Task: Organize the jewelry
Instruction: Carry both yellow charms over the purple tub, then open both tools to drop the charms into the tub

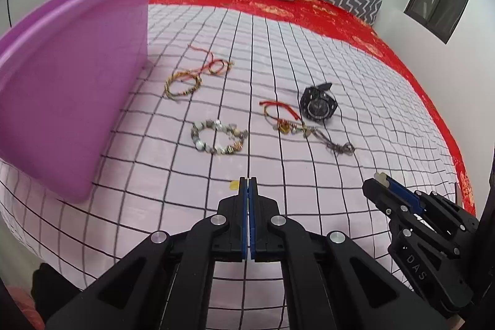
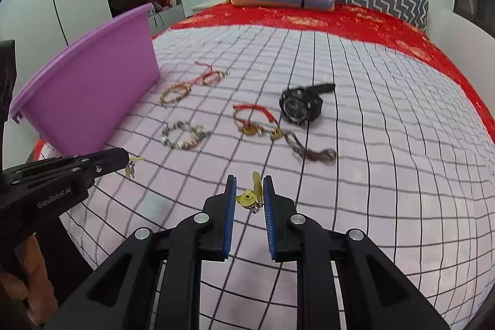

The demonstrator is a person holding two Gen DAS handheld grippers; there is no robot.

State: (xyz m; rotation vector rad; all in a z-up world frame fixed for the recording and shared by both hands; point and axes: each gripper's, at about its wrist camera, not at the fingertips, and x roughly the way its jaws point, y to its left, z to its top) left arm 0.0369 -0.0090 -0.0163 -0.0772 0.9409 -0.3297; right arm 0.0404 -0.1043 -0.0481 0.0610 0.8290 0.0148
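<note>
Tools level over the bed: left tool point(image 1: 248, 180) pinched, right tool point(image 2: 250, 180) parted.

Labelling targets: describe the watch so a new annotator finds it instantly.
On the checked sheet, right of the purple tub, the jewelry lies in a loose cluster. The watch is at its far right, beside the red cord bracelet. It is the only black, bulky piece with a round dial.
</note>
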